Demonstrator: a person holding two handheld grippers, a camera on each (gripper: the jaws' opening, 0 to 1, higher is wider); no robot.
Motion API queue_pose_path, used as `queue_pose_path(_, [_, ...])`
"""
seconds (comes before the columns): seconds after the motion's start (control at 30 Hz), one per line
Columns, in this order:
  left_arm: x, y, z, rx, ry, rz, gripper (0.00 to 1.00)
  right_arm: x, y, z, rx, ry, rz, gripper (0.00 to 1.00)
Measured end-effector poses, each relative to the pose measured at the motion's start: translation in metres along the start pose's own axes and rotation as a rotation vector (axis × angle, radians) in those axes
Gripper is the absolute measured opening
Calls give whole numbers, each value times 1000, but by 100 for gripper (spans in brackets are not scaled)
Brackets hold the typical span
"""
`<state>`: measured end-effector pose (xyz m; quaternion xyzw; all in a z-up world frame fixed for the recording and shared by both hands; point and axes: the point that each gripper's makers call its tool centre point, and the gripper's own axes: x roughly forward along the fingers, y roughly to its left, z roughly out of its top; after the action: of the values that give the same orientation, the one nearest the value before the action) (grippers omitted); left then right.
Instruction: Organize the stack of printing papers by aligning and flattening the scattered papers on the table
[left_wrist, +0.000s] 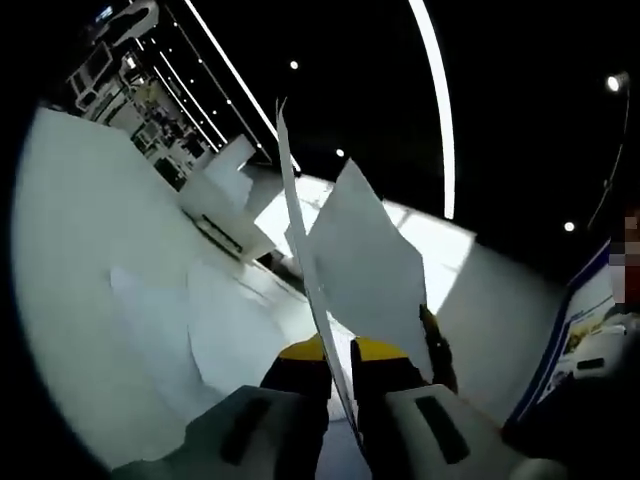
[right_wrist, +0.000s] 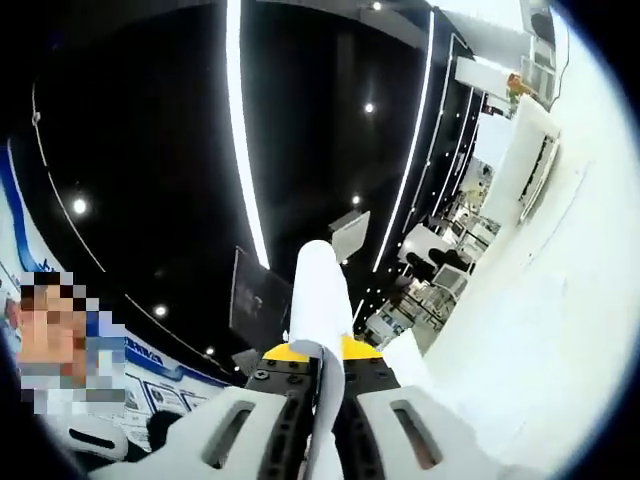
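In the left gripper view my left gripper (left_wrist: 340, 372) is shut on a bundle of white printing papers (left_wrist: 365, 260). The sheets stand edge-on between the jaws and fan upward, one thin sheet rising to the upper middle. In the right gripper view my right gripper (right_wrist: 325, 375) is shut on white paper (right_wrist: 320, 290), which curls up from between the jaws as a narrow rounded strip. Both views are tilted toward a dark ceiling.
A white table surface (left_wrist: 100, 260) fills the left of the left gripper view, and another white surface (right_wrist: 540, 320) the right of the right gripper view. White furniture (left_wrist: 225, 195) stands behind. Ceiling light strips (right_wrist: 235, 130) run overhead. A person (right_wrist: 60, 350) stands at lower left.
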<state>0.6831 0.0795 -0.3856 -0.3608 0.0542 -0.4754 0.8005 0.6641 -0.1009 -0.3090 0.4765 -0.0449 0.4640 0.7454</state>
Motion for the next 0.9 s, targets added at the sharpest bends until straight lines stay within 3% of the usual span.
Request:
queue_pose_path(0.3, [0,-2,1,-11,-2,-17,15,-1,-13,-21,-66,-35,-45,0])
queue_pose_path(0.4, [1,-2,1,-12,-3,-18,16,-1,-15,-26,-137,-24,-70,0])
queue_pose_path(0.53, [1,-3,1,-18,-4,-19,16,-1,-16,-35,-158,-14,-91,0])
queue_pose_path(0.67, [1,-3,1,-22,-5,-17,16,-7,-34,-49,-231,33,-204,0])
queue_pose_path(0.9, [1,1,3,-29,-3,-9,13,-9,-36,-55,-243,40,-219,0])
